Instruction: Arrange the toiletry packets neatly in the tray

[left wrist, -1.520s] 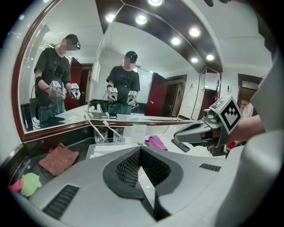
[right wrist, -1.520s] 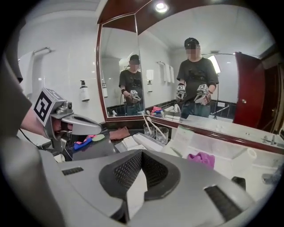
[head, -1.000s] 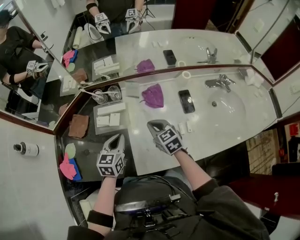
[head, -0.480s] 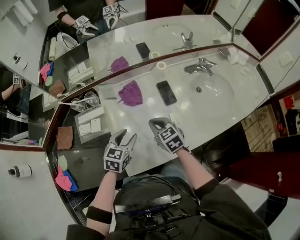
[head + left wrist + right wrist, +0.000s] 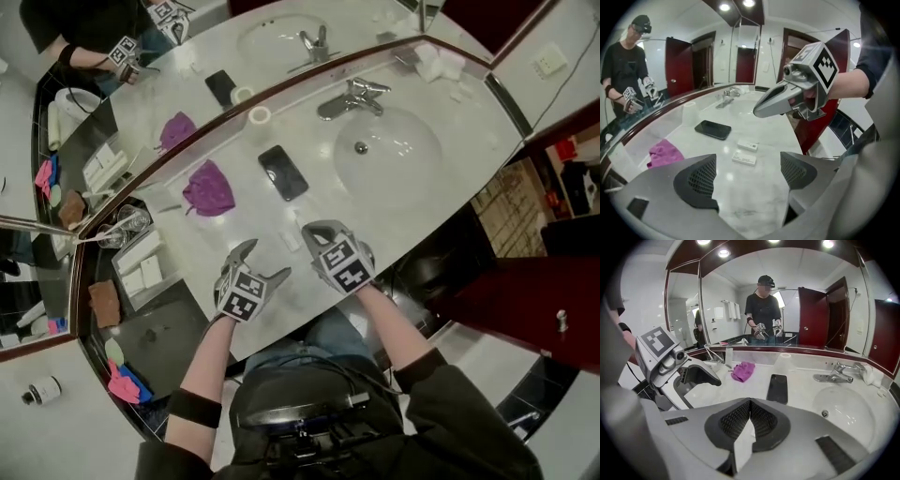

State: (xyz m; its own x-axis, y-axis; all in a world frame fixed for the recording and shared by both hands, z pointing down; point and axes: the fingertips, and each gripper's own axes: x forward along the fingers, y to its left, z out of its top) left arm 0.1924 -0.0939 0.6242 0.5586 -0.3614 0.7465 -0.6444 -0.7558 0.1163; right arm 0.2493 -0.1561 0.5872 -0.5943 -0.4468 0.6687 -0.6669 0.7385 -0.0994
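At the bench's (image 5: 319, 187) front edge, the left tool (image 5: 750, 176) stands wide open; its jaws have just been opening, and only bare marble shows between them. Beside it, the right tool (image 5: 750, 420) is closed on nothing. Just beyond the left tool, two small white toiletry packets (image 5: 744, 159) lie flat on the bench, close together. Farther on rest a black phone (image 5: 282, 172) and a purple cloth (image 5: 208, 189). Well off to the left, the tray (image 5: 159, 291) holds more white packets. The sink (image 5: 389, 155) lies farthest right.
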